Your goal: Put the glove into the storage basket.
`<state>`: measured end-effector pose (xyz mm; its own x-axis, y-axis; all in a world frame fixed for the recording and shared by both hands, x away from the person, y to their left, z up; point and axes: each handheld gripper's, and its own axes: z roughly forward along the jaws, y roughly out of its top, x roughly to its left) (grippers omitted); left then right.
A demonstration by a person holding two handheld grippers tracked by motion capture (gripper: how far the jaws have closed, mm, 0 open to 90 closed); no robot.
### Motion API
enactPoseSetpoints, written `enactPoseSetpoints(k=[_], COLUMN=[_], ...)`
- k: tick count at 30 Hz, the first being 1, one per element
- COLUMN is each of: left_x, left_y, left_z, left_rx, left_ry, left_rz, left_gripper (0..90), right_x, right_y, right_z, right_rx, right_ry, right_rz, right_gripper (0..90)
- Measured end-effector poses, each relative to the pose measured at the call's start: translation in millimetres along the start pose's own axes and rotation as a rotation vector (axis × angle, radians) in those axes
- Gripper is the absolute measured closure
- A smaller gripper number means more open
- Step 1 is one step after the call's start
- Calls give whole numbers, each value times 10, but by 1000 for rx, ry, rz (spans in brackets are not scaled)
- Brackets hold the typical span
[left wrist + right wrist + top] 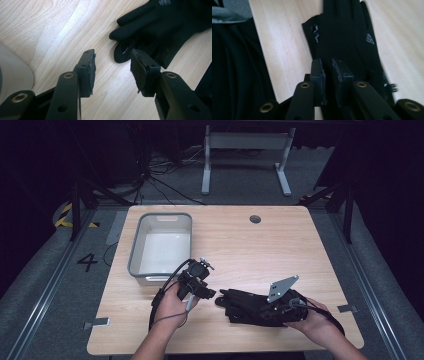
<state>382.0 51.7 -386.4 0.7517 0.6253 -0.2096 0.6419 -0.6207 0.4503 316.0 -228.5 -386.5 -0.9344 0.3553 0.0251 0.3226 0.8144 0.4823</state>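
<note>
While the black gloves lie in a dark heap on the wooden table close to its near edge, right of the middle, both grippers sit low at either end of them. In the high view the left gripper is held just off the heap's left end, where the fingertips of a glove point toward it; the left gripper view shows its jaws standing about half open over bare wood, with nothing between the pads and the nearest glove fingertip just beyond them. At the heap's right end is the right gripper, under its grey three-cornered plate. Seen from the right gripper view, its jaws stand a narrow gap apart directly over the cuff end of a glove that stretches away from them; whether any fabric lies in that gap cannot be told, and the pads do not visibly press on it. A grey plastic bin stands toward the table's far left corner, well apart from the gloves.
</note>
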Motion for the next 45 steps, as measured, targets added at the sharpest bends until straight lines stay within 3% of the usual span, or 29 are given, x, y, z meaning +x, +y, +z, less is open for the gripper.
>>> enactPoseSetpoints(k=[4, 8, 14, 18, 26, 33, 38, 40, 44, 45], left_x=[-3, 0, -46, -87, -141, -172, -141, -126, -128, -132], left_y=[2, 2, 13, 29, 27, 41, 34, 26, 22, 22], left_z=[5, 14, 23, 47, 110, 223, 250, 246, 252, 267], left_rx=[5, 8, 11, 23, 44, 83, 97, 99, 110, 118], left_ry=[-2, -8, -24, -36, -63, -61, -69, -71, -57, -49], left_rz=[3, 3, 23, 36, 54, 68, 73, 71, 86, 101], left_gripper=[552, 552, 551, 552, 552, 552, 564, 569, 592, 605], right_x=[2, -19, -124, -266, -398, -479, -479, -476, -487, -469], right_y=[-55, -80, -124, -207, -439, -631, -666, -694, -705, -686], right_z=[78, 72, -65, -119, -140, -62, -29, 24, 85, 91], right_rx=[32, 24, -49, -81, -49, -4, 21, 55, 84, 90], right_ry=[38, 40, -9, -57, -96, -65, -50, -43, -21, -16], right_rz=[24, 40, 80, 153, 216, 282, 291, 294, 303, 294], right_gripper=[736, 731, 713, 687, 673, 619, 584, 571, 607, 688])
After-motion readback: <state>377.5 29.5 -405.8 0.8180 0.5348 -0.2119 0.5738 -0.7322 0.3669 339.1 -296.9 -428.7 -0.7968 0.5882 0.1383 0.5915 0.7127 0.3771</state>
